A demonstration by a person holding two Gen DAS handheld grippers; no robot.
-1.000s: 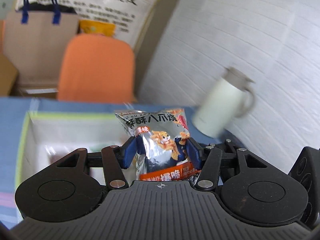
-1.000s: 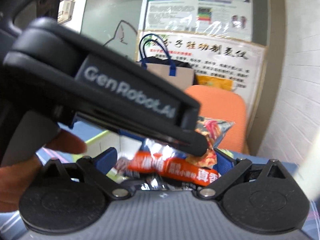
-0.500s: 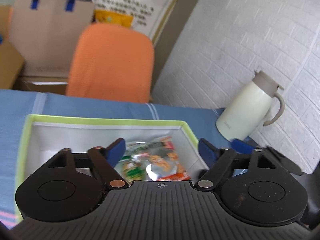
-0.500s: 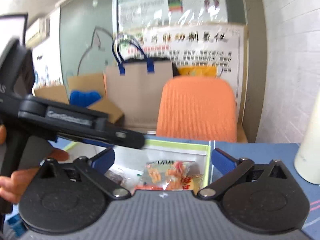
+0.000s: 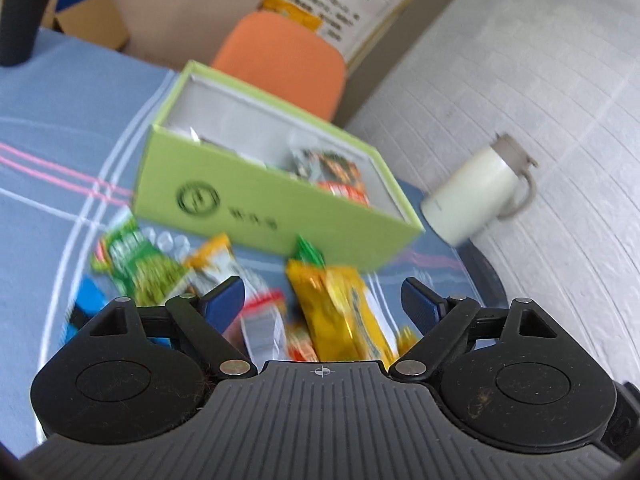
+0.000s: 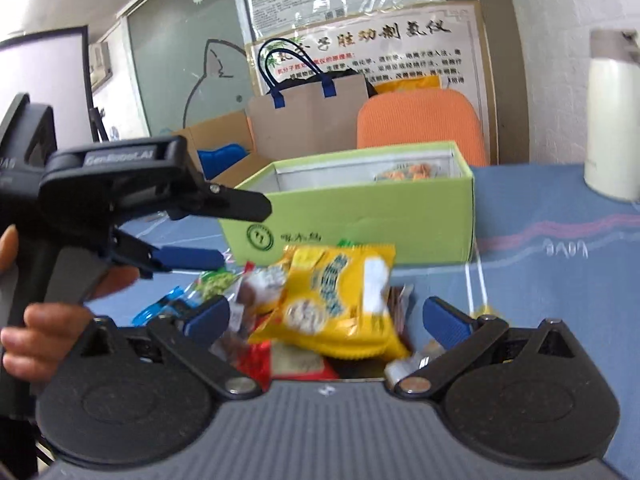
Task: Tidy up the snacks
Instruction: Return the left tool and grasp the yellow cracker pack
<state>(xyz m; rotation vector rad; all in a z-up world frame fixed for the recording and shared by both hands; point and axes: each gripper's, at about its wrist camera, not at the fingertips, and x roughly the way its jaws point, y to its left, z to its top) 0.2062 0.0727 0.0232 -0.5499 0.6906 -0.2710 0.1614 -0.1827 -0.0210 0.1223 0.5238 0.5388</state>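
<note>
Lying crinkled, glossy yellow snack packet before green box.

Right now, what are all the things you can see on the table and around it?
Box: one, light green, open, on the blue tablecloth, at least one snack packet inside.
Yellow packet: one, in the pile in front of the box.
Green packet: one, left side of the pile.
Other packets: several, red, white and blue, too blurred to count.
Jug: one, cream, right of the box by the white wall.
Chair: one, orange, behind the table.
Paper bag: one, brown with blue handles, behind the table.
Left hand-held gripper: black, blue pads, open above the pile, holding nothing.
Right hand-held gripper: same, open.
Hand: holds the left one.
</note>
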